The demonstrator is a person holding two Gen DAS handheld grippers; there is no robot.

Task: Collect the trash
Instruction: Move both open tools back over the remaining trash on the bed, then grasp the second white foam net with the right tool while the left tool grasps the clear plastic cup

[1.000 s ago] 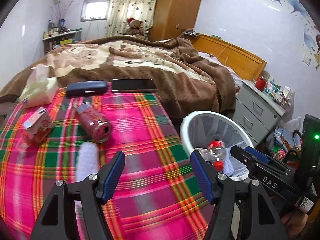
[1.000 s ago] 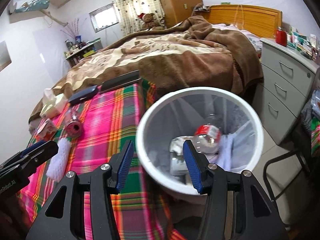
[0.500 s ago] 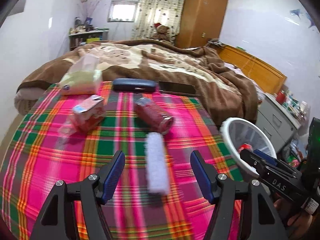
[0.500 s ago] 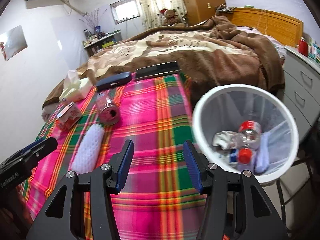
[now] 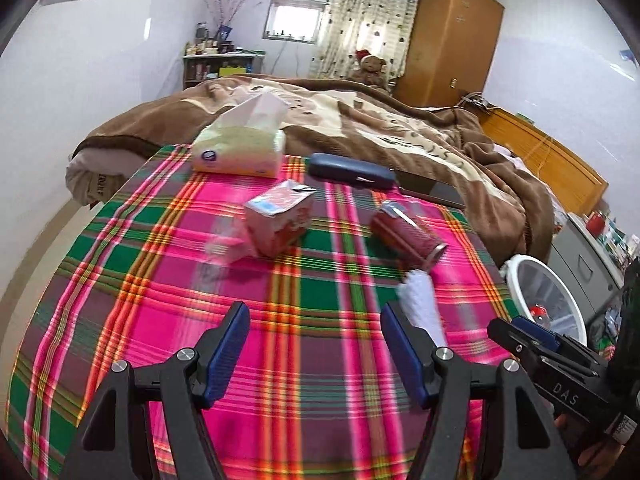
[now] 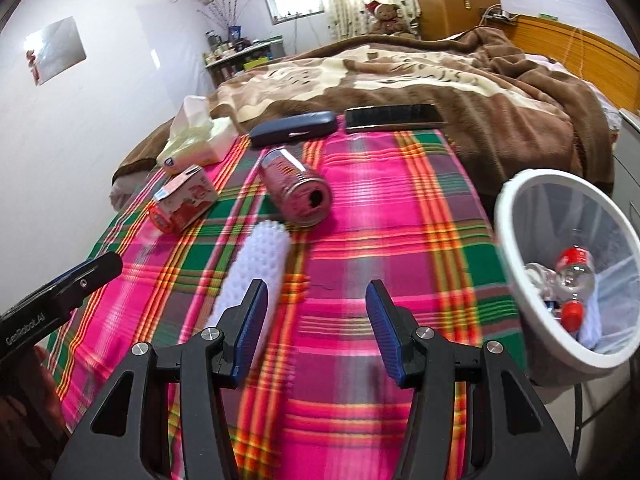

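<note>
Trash remaining on the plaid counter [image 5: 304, 360]: drink carton [image 5: 278, 216], red can [image 6: 296, 186], white foam sleeve [image 6: 256, 268]. Both tools, left tool [image 5: 314, 354] and right tool [image 6: 316, 330], are spread, empty; straddle the sleeve crosswise, pinch gently, carry to bin [image 6: 516, 288] off the right edge.

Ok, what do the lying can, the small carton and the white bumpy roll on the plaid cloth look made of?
Can: thin metal, judging by the shiny silver rim and pull-tab opening; pink printed wrap. Small carton: coated paperboard, with folded creased edges and a slightly glossy print. White roll: probably soft foam or plastic netting, matte with raised bumps; blur leaves this open.
</note>
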